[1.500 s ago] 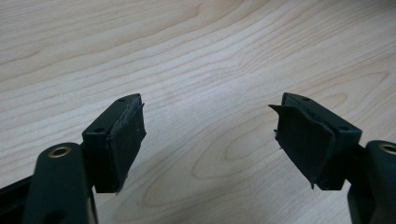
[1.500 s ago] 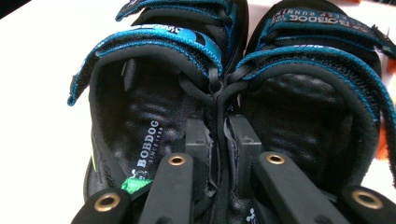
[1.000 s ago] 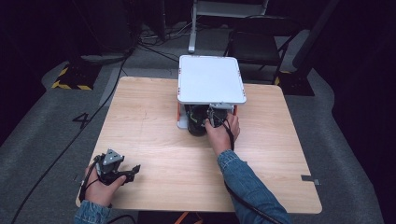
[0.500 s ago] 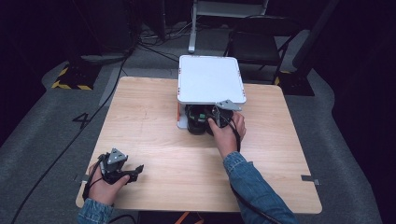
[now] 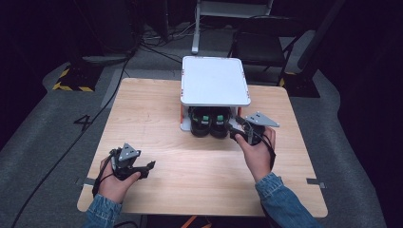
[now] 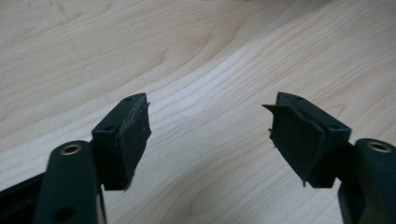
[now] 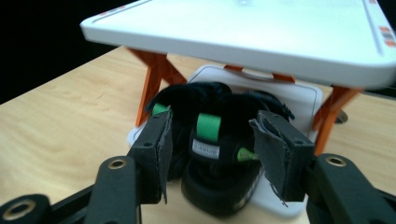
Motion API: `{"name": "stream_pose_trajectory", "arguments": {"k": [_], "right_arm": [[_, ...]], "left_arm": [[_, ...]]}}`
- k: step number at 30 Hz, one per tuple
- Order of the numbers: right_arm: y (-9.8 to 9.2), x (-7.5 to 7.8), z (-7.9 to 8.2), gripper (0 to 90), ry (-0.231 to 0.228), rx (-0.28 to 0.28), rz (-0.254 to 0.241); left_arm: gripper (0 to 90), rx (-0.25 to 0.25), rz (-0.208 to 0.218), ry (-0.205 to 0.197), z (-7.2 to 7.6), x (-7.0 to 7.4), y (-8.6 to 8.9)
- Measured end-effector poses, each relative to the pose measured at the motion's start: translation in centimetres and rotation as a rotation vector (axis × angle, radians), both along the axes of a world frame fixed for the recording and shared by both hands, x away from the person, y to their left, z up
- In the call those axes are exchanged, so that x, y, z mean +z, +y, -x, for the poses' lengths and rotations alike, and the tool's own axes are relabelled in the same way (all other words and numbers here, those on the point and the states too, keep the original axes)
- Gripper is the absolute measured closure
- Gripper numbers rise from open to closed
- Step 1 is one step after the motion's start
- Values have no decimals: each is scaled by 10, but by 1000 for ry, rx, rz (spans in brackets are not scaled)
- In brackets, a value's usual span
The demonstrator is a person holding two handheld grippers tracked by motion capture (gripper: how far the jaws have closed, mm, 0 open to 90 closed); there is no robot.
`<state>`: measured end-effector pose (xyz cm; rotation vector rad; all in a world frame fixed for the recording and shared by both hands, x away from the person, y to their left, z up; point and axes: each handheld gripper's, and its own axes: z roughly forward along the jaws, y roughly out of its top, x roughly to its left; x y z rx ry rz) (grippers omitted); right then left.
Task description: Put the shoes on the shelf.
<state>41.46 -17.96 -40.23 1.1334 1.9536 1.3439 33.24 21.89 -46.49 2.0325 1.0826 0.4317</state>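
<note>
The pair of black shoes (image 5: 209, 122) sits on the lower tray under the white two-tier rack (image 5: 215, 80) on the table (image 5: 190, 161); the right gripper (image 5: 237, 131) is just beside the shoes, its jaws released, having just been opening, nothing between them; the left gripper (image 5: 151, 166) is well apart from the rack, jaws apart over bare wood, having just been closing.

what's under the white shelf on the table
A pair of black shoes with green tabs sits on the lower tray under the white shelf. The shelf covers their far ends.
</note>
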Motion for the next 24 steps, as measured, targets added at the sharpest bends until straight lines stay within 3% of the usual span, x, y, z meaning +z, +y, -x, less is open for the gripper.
{"name": "stream_pose_trajectory", "arguments": {"k": [7, 12, 15, 24], "right_arm": [[-16, -8, 24, 473, 66, 78, -24], [-25, -16, 35, 473, 80, 134, -23], [-30, -22, 38, 475, 64, 153, -12], [-34, -50, 24, 489, 113, 128, 22]], "left_arm": [[363, -71, -6, -7, -4, 9, -17], [365, -96, -5, -6, -8, 14, -26], [378, -114, 5, -2, -13, 16, -32], [442, -141, 10, 2, -41, 14, -61]]}}
